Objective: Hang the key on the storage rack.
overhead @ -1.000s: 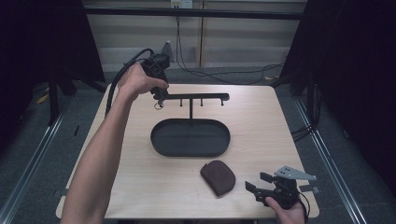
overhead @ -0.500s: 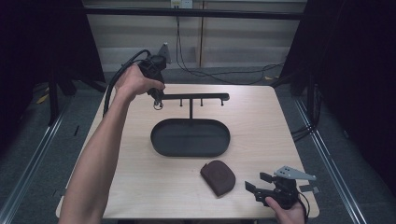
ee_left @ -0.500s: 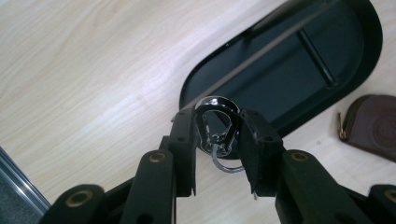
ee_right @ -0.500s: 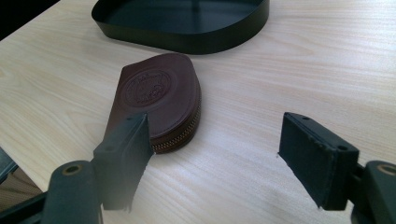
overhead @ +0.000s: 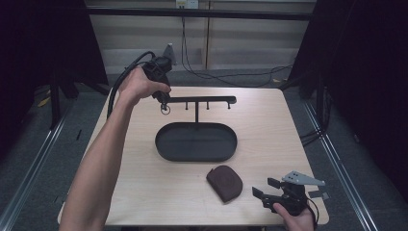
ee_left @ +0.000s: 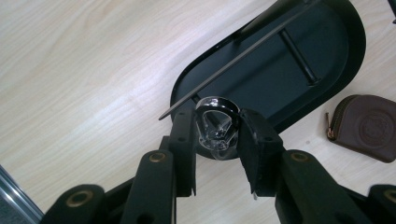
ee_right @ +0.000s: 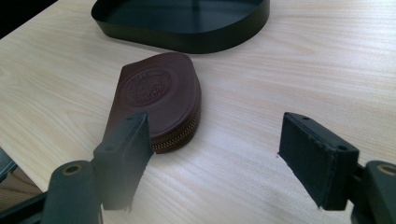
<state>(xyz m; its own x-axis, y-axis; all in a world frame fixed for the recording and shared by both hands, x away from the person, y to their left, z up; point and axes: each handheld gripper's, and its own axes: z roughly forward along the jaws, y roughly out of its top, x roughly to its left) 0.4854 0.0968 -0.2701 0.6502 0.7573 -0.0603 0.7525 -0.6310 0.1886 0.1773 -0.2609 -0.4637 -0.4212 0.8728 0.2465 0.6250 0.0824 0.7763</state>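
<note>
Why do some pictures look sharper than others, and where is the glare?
High view: dim, dark surroundings, evenly lit table. Left gripper view: metal ring glints between blurred near jaws; soft sheen on the wood. Right gripper view: brown pouch sharp, near jaws blurred.

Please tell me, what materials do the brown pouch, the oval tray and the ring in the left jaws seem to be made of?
Pouch: probably leather, matte brown, embossed round seal, metal zipper. Tray: likely painted metal, matte black, thin rim. Ring: polished metal, bright reflections.
</note>
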